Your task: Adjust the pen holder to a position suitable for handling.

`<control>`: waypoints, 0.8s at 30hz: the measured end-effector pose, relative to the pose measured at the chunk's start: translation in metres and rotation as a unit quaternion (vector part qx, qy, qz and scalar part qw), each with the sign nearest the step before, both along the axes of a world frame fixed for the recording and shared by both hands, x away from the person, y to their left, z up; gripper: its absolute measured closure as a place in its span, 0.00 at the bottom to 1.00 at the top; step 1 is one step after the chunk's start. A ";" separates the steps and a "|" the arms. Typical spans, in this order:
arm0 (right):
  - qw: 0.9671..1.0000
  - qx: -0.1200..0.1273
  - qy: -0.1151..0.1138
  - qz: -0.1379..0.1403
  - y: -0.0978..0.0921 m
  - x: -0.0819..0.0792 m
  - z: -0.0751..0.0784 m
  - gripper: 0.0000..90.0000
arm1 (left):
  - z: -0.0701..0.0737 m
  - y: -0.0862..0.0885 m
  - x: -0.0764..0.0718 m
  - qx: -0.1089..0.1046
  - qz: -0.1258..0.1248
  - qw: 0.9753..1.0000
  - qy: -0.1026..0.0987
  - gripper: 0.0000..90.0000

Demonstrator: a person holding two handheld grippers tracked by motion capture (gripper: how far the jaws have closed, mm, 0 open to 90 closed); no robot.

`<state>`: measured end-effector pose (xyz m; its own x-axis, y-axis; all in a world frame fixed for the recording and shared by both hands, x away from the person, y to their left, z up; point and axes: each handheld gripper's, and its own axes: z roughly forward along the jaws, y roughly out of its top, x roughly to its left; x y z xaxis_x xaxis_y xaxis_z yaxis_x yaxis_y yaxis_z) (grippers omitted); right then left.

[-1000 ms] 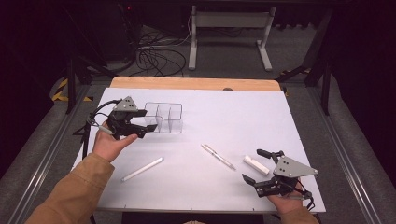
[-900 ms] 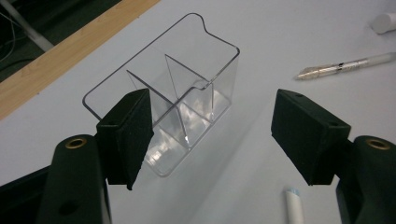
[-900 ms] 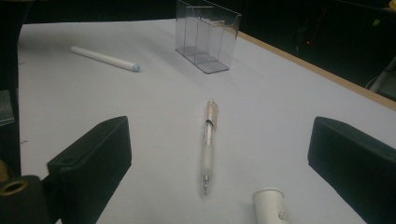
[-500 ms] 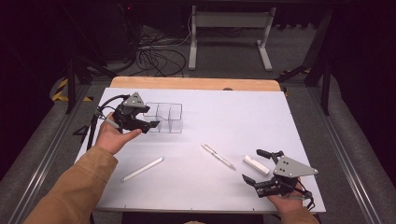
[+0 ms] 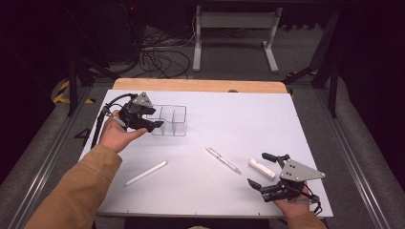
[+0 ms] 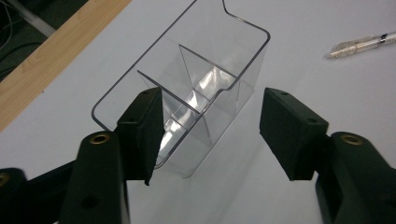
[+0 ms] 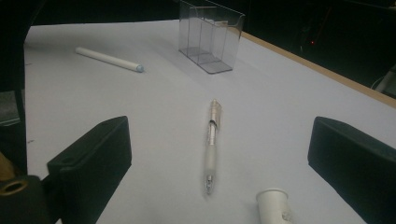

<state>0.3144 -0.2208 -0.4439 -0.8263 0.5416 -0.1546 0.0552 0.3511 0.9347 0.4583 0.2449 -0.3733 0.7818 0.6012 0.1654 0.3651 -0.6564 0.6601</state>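
- We hold the left gripper (image 5: 155, 125) at the near-left end of a clear plastic three-compartment organizer (image 5: 173, 120), which stands upright on the white table top (image 5: 239, 119) toward its far left; the jaws are spread wide, one pad just beside the organizer's end wall in the left gripper view (image 6: 187, 93), and nothing is clamped.
- We rest the right gripper (image 5: 260, 169) at the near-right corner of the table, its jaws also parted and empty, facing a translucent click pen (image 7: 212, 142).
- All three compartments of the organizer look empty, so, as we judge it, the tidying has barely begun.
- Loose on the table lie that pen (image 5: 223, 160), a long white marker with a pale blue tip (image 5: 145, 172) and a short white cylinder (image 5: 261, 169) just beside the right gripper; each is apart from the others and from the organizer.
- Left to do, we reckon: settle the organizer, then lift each loose item into a compartment.
- Hard to make out: the short white cylinder is cut off at the lower edge of the right gripper view (image 7: 274, 204), and we cannot tell whether it is a cap or a stub.
- We also cannot tell whether the left pad touches the clear wall.
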 end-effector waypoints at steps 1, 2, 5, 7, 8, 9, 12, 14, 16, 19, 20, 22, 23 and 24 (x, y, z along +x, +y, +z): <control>1.000 0.000 0.000 0.000 0.000 0.000 0.000 0.07 | 0.000 0.000 0.001 0.005 -0.001 1.000 0.001 0.47; 1.000 0.000 0.000 0.000 0.000 0.000 0.000 0.07 | 0.000 0.000 0.003 0.006 -0.001 1.000 0.001 0.47; 1.000 0.000 0.001 0.001 0.000 0.000 0.000 0.07 | -0.001 -0.002 0.007 0.018 -0.008 1.000 0.009 0.48; 1.000 0.000 0.001 0.001 0.000 0.000 0.000 0.07 | -0.002 -0.003 0.009 0.025 -0.013 1.000 0.012 0.51; 1.000 0.000 0.001 0.001 0.000 0.000 0.000 0.07 | -0.003 -0.004 0.010 0.029 -0.014 0.999 0.014 0.53; 1.000 0.000 0.001 0.001 0.000 0.000 0.000 0.07 | -0.004 -0.005 0.011 0.036 -0.013 0.999 0.012 0.54; 1.000 -0.001 0.003 0.002 0.000 0.000 0.000 0.07 | -0.007 -0.007 0.014 0.038 -0.012 0.999 0.019 0.56; 1.000 -0.002 0.003 0.004 0.001 0.000 -0.001 0.07 | -0.010 -0.009 0.017 0.044 -0.016 0.999 0.026 0.56; 1.000 -0.001 0.003 0.004 0.001 0.000 -0.001 0.07 | -0.012 -0.011 0.019 0.051 -0.017 0.998 0.031 0.56; 1.000 -0.001 0.003 0.003 0.000 0.000 -0.001 0.07 | -0.014 -0.013 0.021 0.057 -0.014 0.998 0.029 0.57; 1.000 0.001 0.004 0.003 0.000 0.000 -0.001 0.07 | -0.013 -0.013 0.023 0.057 -0.013 0.998 0.032 0.57; 1.000 0.001 0.005 0.003 0.000 0.001 -0.001 0.07 | -0.014 -0.013 0.025 0.061 -0.011 0.997 0.037 0.57; 1.000 0.001 0.005 0.003 0.000 0.001 -0.001 0.07 | -0.016 -0.013 0.026 0.067 -0.008 0.997 0.042 0.58; 1.000 0.001 0.005 0.003 0.000 0.001 -0.001 0.07 | -0.017 -0.014 0.027 0.072 -0.012 0.996 0.046 0.59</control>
